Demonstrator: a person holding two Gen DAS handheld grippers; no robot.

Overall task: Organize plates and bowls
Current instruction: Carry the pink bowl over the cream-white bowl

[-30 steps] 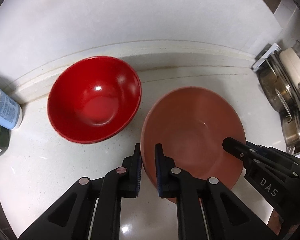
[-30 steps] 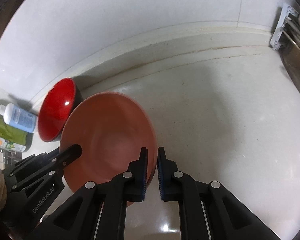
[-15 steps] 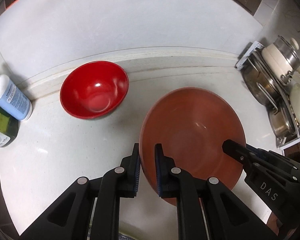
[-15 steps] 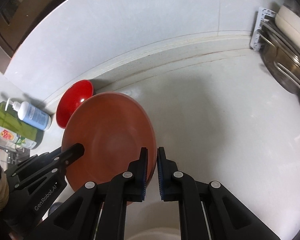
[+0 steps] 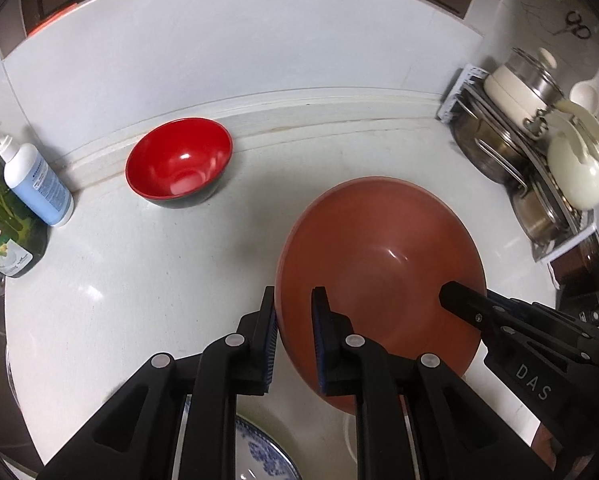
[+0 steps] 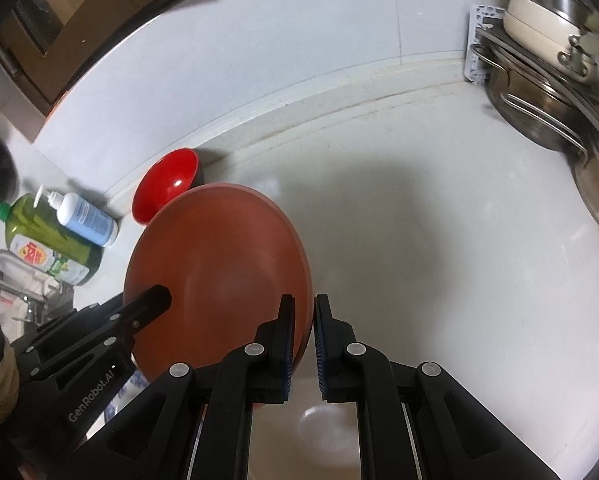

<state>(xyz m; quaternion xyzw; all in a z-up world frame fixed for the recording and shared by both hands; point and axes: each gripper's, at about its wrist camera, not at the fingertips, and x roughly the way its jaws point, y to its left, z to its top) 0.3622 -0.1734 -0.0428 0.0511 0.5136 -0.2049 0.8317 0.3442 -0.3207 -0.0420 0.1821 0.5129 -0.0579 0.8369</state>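
A wide brown bowl hangs above the white counter, held by both grippers. My left gripper is shut on its left rim, and my right gripper is shut on its right rim. A smaller red bowl with a dark outside stands on the counter by the back ledge, apart from the held bowl; the right wrist view shows the red bowl behind the brown one. A blue-patterned plate lies below my left gripper, mostly hidden.
A white pump bottle and a green soap bottle stand at the left edge. A rack of steel pots and cream lids fills the right side. The pale counter spreads between the bowls and that rack.
Both grippers have risen and pulled back with the brown bowl. The red bowl now looks smaller and farther away, and the bottles, pot rack and patterned plate have come into view.
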